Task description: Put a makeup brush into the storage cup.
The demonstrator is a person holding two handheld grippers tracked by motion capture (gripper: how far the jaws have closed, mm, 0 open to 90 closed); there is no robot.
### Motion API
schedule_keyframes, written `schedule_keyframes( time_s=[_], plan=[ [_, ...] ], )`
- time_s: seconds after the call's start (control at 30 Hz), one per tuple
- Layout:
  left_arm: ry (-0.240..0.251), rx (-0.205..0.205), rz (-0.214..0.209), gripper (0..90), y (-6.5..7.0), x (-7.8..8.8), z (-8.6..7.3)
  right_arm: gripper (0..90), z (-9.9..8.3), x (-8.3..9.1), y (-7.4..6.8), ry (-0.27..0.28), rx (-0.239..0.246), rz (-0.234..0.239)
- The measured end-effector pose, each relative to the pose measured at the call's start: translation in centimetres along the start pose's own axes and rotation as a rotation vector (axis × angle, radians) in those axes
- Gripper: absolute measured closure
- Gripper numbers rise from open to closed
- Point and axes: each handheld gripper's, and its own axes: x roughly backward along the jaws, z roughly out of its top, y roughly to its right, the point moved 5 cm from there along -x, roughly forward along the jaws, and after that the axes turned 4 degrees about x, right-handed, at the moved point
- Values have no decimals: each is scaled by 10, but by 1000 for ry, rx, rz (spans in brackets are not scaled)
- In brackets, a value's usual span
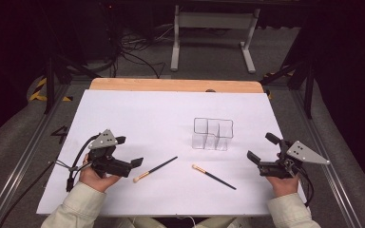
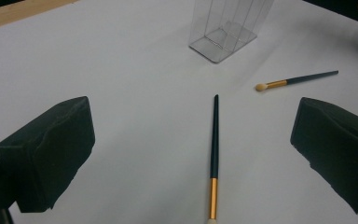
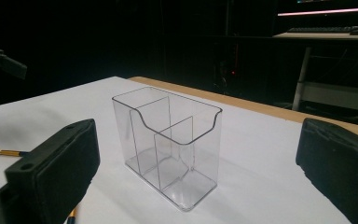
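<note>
A white sheet (image 1: 161,118) covers the table, and a clear plastic organizer (image 1: 212,134) with inner dividers stands upright on it, right of centre. Two makeup brushes lie flat in front of it, well apart from each other and from the organizer: the left brush (image 1: 155,169) points its pale tip toward the person's left hand, and the right brush (image 1: 213,176) has its pale tip nearer the middle. The left gripper (image 1: 129,151) rests low by the left brush with its jaws wide and empty; its own view looks down that brush's dark handle. The right gripper (image 1: 261,148) sits near the sheet's right edge, jaws wide and empty, facing the organizer.
</note>
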Motion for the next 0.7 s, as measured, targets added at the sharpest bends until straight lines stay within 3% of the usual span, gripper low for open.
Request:
schedule_keyframes(
  time_s=[0.07, 0.13, 0.23, 0.37, 0.57, 0.7],
  plan=[
    [-32, -20, 5, 10, 2, -1, 2, 0, 0, 0, 0, -4, -1, 1],
    [-94, -27, 9, 31, 4, -5, 3, 0, -1, 1, 0, -5, -4, 5],
    [-157, -32, -8, 31, 8, -8, 6, 0, -2, 1, 0, -12, -8, 15],
    [-208, -62, -11, 40, 11, -11, 8, 0, -3, 1, 0, -16, -10, 16],
    [-293, -133, -63, 63, 15, -15, 9, 0, -5, 2, -2, -28, -13, 30],
    [-333, -154, -99, 75, 16, -18, 9, 0, -5, 3, -2, -30, -14, 33]
  ],
)
